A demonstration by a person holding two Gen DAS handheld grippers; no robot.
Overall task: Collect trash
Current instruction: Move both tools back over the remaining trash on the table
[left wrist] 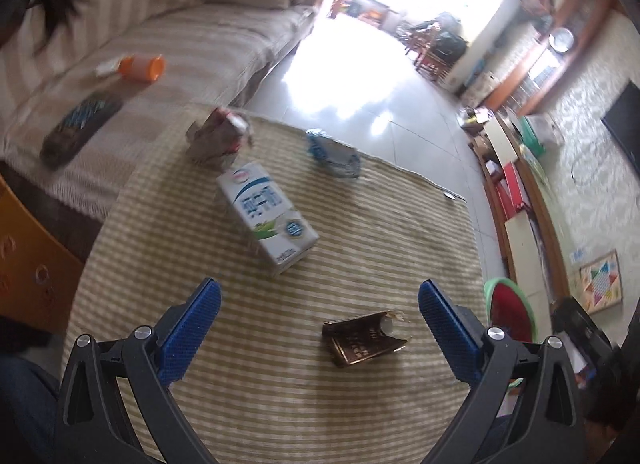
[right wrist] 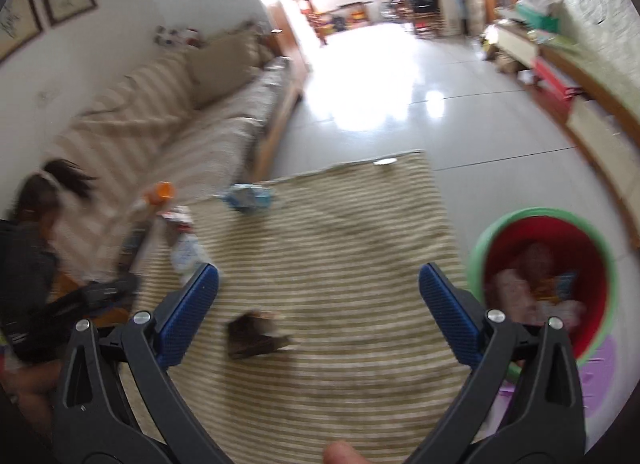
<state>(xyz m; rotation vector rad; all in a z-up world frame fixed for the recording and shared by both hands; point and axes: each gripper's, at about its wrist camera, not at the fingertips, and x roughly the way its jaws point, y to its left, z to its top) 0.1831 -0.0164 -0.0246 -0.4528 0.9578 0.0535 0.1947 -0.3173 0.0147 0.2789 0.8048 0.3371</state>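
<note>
While both grippers hang above the striped rug (left wrist: 360, 224), each tilts forward and down toward it with nothing between its blue pads. The left gripper (left wrist: 319, 316) fills the bottom of its frame, jaws spread wide; a torn brown packet (left wrist: 366, 338) lies flat on the rug just right of centre between them, untouched. Further up the frame a white and blue milk carton (left wrist: 267, 222) lies on its side, with a crumpled red and silver wrapper (left wrist: 220, 136) above it and a crushed blue and clear bottle (left wrist: 334, 154) toward the upper middle. An orange-capped bottle (left wrist: 100, 104) rests on the sofa (left wrist: 200, 44) at the upper left.

The right gripper (right wrist: 319, 296) also sits at the bottom of its frame, jaws wide and empty, the blurred brown packet (right wrist: 256, 334) low on the rug between them. A green-rimmed red bin (right wrist: 540, 284) stands at the right edge, partly behind the right pad, with scraps inside. A fingertip (right wrist: 340, 452) shows at the bottom edge.
</note>
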